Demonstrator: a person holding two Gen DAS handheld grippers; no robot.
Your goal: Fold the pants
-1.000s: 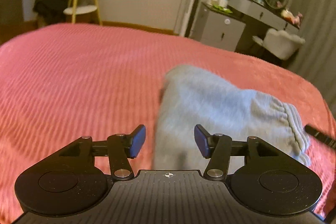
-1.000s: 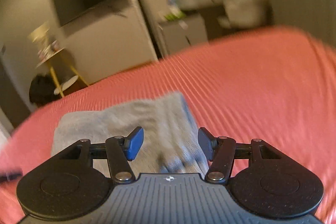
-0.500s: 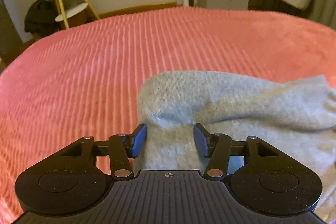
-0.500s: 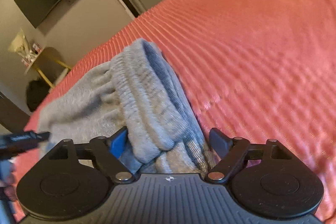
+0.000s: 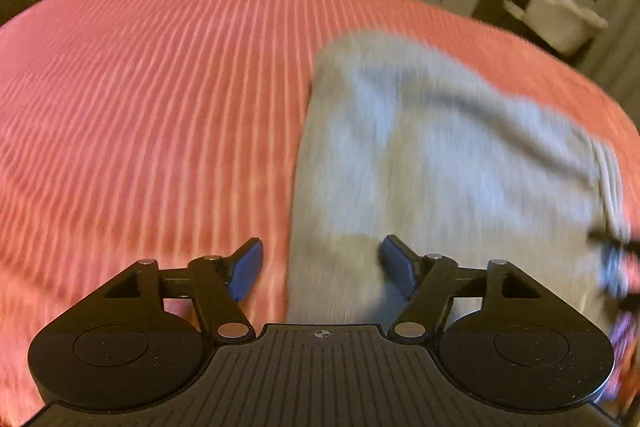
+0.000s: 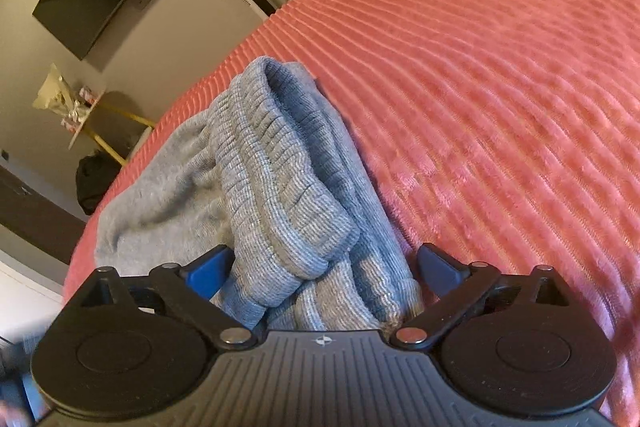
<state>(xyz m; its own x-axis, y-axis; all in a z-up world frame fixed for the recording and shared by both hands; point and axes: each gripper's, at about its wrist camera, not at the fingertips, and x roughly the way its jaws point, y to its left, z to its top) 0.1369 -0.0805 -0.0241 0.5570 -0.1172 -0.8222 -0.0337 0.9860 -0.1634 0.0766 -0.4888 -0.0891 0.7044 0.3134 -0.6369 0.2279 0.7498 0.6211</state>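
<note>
The soft grey knit pants (image 6: 256, 187) lie bunched on the pink ribbed bed (image 6: 500, 87). The right claw (image 6: 320, 267), spread, straddles their ribbed waistband, while the left claw (image 5: 320, 263) hangs spread above the near edge. Likely mid-fold: next, both should pinch and carry the fabric over.

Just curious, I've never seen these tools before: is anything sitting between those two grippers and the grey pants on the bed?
Nothing visible. The right gripper is open with the ribbed end of the grey pants bunched between its fingers. The left gripper is open over the pants' edge, with only the pink bedspread around.
</note>
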